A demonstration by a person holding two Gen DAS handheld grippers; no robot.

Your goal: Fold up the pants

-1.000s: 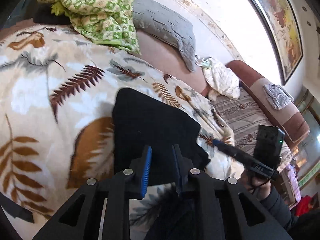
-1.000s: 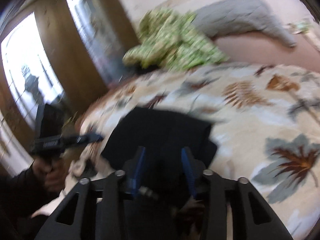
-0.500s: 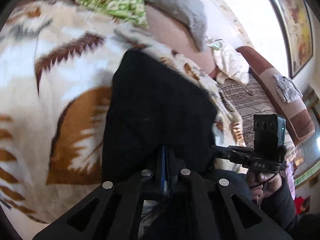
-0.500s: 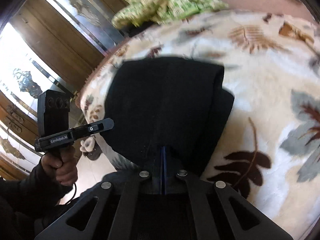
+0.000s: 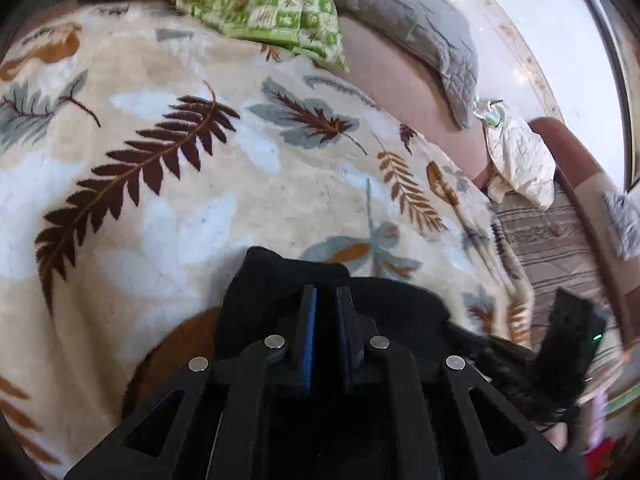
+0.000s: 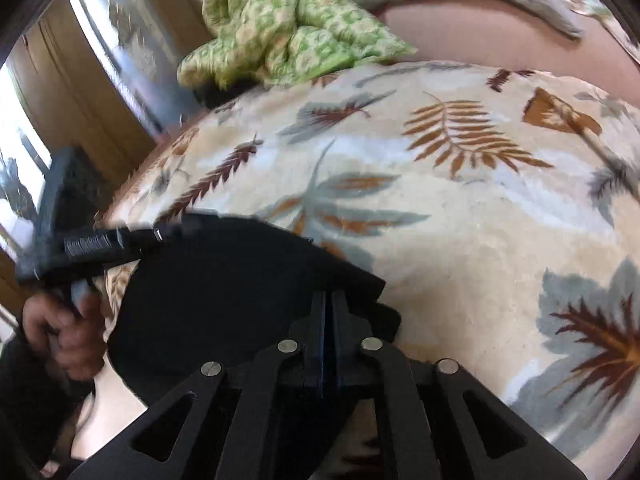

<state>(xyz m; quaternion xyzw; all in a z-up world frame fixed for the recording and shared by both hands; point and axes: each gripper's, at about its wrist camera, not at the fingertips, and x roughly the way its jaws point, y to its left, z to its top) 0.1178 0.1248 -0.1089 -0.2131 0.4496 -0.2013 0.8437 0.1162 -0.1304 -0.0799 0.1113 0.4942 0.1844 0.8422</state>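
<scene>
Leaf-print blanket [image 5: 240, 184] bears bunched black pants [image 6: 224, 280].

Big leaf blanket [image 5: 200, 200] wide open ahead, flat, nothing on it past black pants [image 6: 224, 280] bunched at near edge. Green quilt [image 5: 264, 4] heaped at far end. Grey pillow [image 5: 420, 32] beside it blocks far side. White crumpled cloth [image 5: 520, 160] sits on striped couch [image 5: 560, 248] off to one side.
</scene>
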